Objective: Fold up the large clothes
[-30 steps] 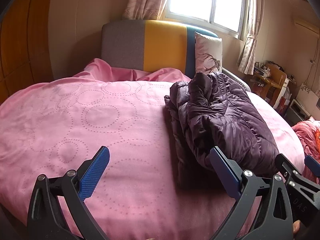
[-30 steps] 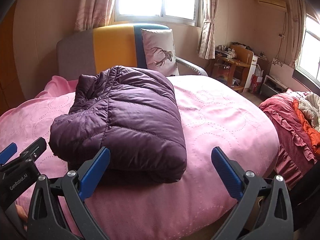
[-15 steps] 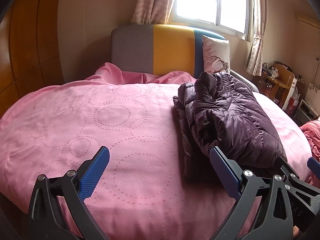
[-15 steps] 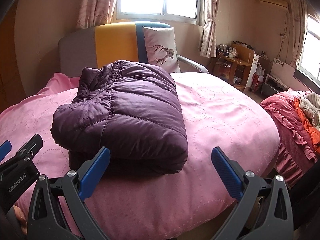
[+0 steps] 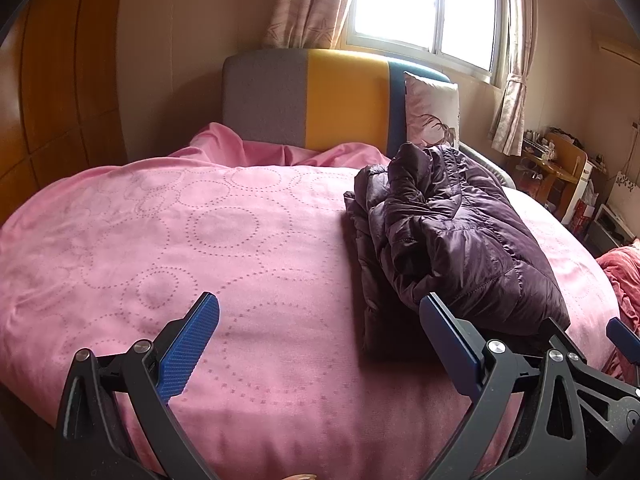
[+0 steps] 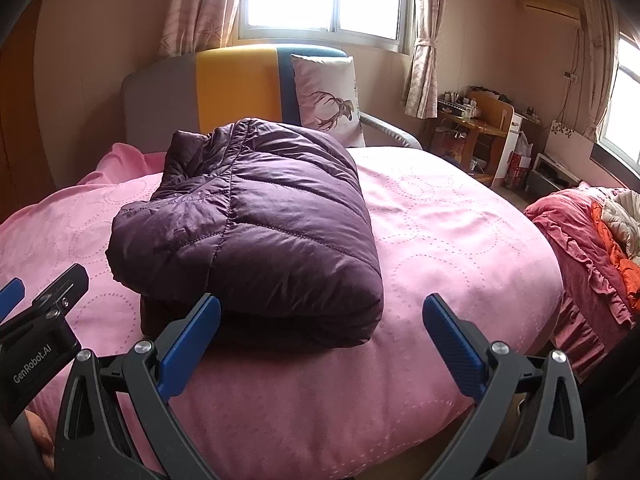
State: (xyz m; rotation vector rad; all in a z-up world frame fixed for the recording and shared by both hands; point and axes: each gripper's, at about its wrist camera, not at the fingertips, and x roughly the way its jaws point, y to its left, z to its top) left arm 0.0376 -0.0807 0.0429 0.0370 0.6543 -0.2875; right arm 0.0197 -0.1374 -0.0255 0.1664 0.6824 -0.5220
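Above a pink bed (image 5: 200,240), both grippers' blue fingers (image 5: 192,336) spread wide and hold nothing, the left gripper (image 5: 320,340) over bare cover, the right gripper (image 6: 322,336) facing the folded purple puffer jacket (image 6: 256,224), its view alone showing a red quilt (image 6: 580,248) beside the bed.

Daylight enters through the blown-out window (image 5: 424,8) at 12 o'clock; soft shadow under the jacket (image 6: 256,216); fisheye curvature and dark vignetting at edges.
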